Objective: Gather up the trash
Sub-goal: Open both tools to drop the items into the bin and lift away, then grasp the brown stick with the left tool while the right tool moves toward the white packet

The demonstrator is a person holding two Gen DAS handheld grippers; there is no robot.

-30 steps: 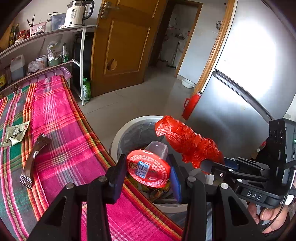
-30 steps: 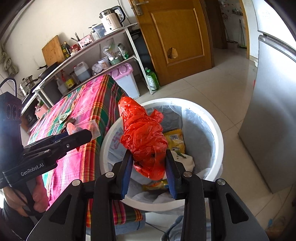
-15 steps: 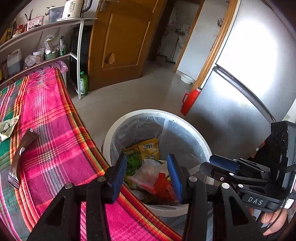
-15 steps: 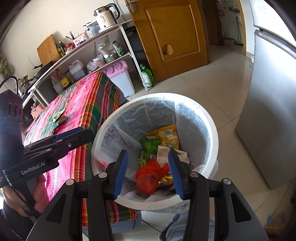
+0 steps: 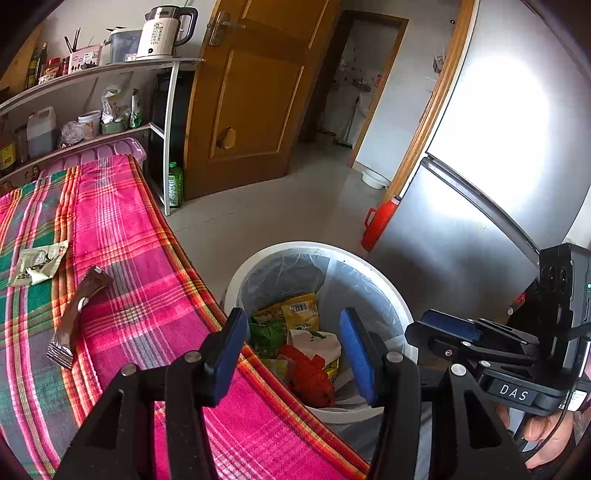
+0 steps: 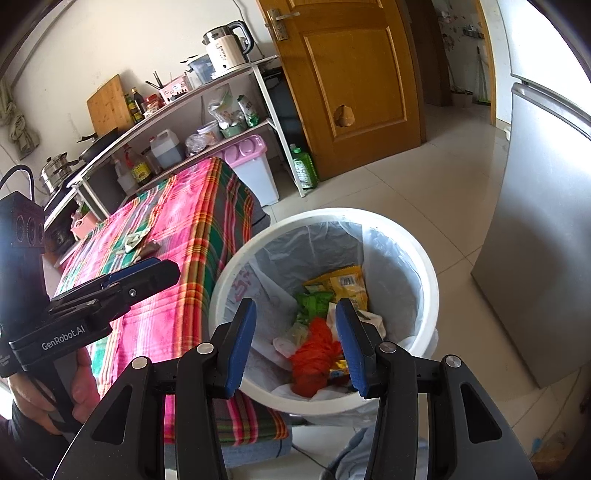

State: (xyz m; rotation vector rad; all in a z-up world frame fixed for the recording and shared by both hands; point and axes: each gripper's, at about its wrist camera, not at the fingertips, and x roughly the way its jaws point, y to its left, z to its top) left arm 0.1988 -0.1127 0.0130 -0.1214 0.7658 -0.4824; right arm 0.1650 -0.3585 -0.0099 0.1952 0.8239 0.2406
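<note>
A white trash bin (image 5: 391,306) (image 6: 424,266) with a clear liner stands beside the table. Inside lie a red plastic bag (image 5: 310,376) (image 6: 314,354), yellow and green wrappers (image 6: 343,284) and a small plastic cup (image 6: 282,345). My left gripper (image 5: 291,347) is open and empty above the bin's near rim. My right gripper (image 6: 295,336) is open and empty above the bin. On the plaid tablecloth (image 5: 122,258) lie a brown wrapper (image 5: 77,314) and a pale sachet (image 5: 37,264).
A silver fridge (image 5: 480,184) stands right of the bin, with a red jug (image 5: 378,223) at its foot. A wooden door (image 5: 251,99), a shelf rack with a kettle (image 5: 164,31) and a pink-lidded bin (image 6: 251,166) stand beyond the table.
Both grippers opened. The red-lidded cup dropped from my left gripper and the red bag from my right gripper into the bin. Both grippers then lifted slightly.
</note>
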